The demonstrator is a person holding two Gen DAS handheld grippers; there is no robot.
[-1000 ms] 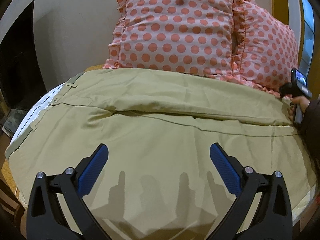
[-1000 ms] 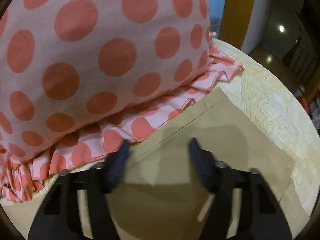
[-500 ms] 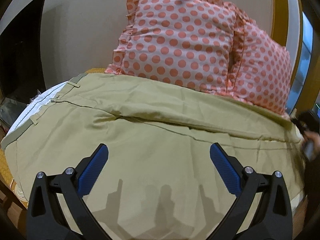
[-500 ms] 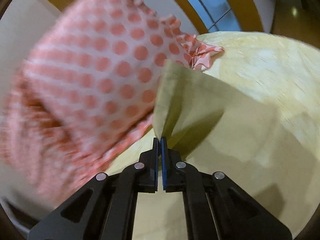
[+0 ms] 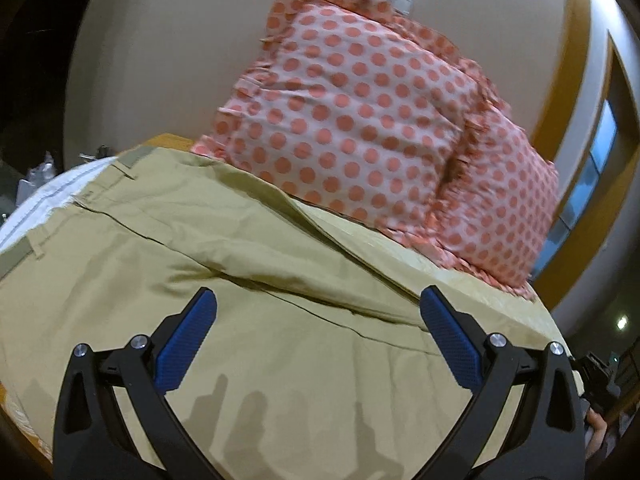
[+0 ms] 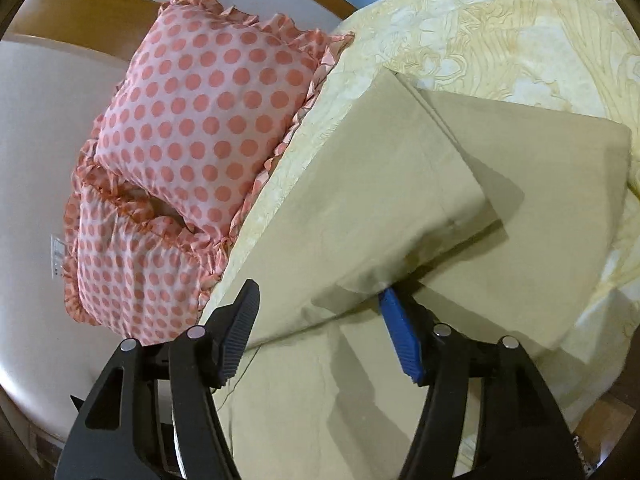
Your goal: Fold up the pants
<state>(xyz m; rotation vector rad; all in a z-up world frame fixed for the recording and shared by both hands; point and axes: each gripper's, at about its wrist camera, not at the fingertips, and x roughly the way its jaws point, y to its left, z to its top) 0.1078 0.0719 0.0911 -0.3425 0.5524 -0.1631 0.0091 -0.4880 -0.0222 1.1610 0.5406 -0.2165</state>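
Bed (image 6: 520,20) with its pale yellow patterned cover fills the right of the right wrist view, and my khaki pants (image 5: 280,360) lie spread across it. In the left wrist view they take the whole lower half of the frame, waistband toward the left edge, a long seam running diagonally down to the right. Two pink polka-dot pillows (image 5: 360,120) stand against the wall in the upper middle of that frame; in the right wrist view they sit in the left half.

I judge the lengthwise fold is in hand: in the right wrist view one leg end (image 6: 380,184) lies over the other near the centre, corners not matched. The next move, as I see it, calls for taking hold of the hem end and carrying it toward the waistband, with edges kept even so the layers don't skew.

My left tool (image 5: 318,316) hovers spread wide over the middle of the pants, holding nothing. My right tool (image 6: 320,306) is also apart, its blue pad (image 6: 400,336) right at the edge of the upper leg layer; I cannot tell whether it touches
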